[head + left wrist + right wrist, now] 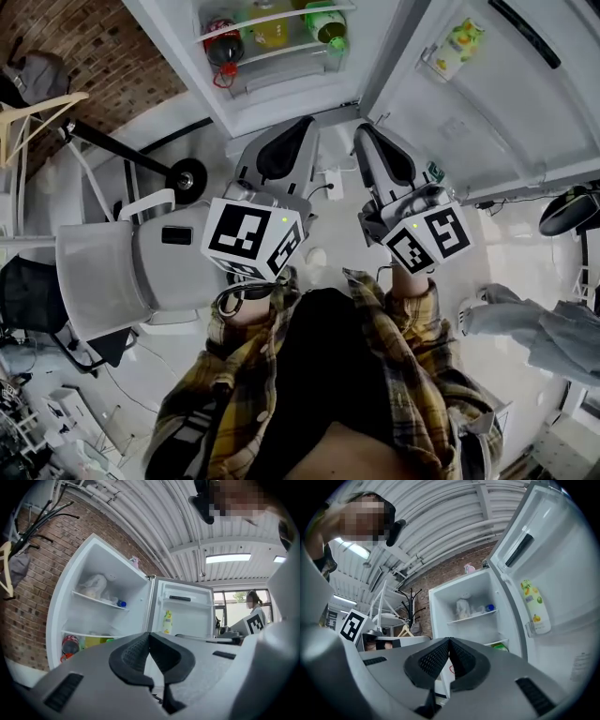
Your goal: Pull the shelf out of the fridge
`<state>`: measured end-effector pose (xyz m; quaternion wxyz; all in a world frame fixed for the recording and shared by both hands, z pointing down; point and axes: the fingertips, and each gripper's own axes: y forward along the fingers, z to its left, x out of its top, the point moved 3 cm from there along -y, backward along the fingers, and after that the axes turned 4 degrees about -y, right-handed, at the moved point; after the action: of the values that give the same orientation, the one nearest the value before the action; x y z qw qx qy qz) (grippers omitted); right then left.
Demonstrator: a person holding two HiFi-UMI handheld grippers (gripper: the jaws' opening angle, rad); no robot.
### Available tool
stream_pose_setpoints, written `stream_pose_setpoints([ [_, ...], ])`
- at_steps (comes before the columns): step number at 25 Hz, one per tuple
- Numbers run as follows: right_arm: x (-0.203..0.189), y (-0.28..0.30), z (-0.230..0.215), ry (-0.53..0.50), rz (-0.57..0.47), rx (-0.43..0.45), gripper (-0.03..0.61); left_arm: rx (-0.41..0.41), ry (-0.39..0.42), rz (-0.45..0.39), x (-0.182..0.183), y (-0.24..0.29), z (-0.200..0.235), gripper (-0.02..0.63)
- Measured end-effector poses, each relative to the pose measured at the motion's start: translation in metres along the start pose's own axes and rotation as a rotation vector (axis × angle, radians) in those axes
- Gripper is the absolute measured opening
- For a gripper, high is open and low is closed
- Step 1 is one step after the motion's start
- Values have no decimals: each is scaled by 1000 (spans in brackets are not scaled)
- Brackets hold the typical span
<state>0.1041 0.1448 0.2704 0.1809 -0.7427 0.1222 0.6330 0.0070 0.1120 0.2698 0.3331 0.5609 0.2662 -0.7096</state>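
Note:
The white fridge (281, 103) stands open ahead of me. Its lower shelf (281, 49) carries a red bottle (223, 45), a yellow one and a green one (326, 26). The left gripper view shows that shelf (89, 636) below an upper shelf (98, 599) with a bag on it. The right gripper view also shows the upper shelf (471, 617). My left gripper (302, 124) (149, 637) and right gripper (362, 131) (449, 641) are side by side, short of the fridge. Both are shut with nothing between the pads.
The open fridge door (506, 84) at right holds a yellow bottle (457, 45). A white chair (103, 272) and a coat stand base (187, 173) are at left by the brick wall (103, 56). Grey cloth (544, 333) lies at right. A person (255, 603) stands far off.

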Motion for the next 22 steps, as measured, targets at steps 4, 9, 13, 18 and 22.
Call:
stream_pose_setpoints([
  [4, -7, 9, -8, 34, -2, 16, 18, 23, 3, 13, -4, 6, 8, 3],
  [9, -13, 31, -15, 47, 4, 30, 18, 28, 3, 12, -2, 21, 26, 3],
  [13, -15, 59, -27, 36, 7, 34, 18, 26, -3, 8, 1, 41, 49, 4],
  [18, -18, 110, -45, 33, 3, 42, 18, 17, -1, 2, 12, 72, 89, 3],
  [22, -19, 159, -61, 35, 2, 47, 18, 10, -3, -3, 24, 100, 127, 3],
])
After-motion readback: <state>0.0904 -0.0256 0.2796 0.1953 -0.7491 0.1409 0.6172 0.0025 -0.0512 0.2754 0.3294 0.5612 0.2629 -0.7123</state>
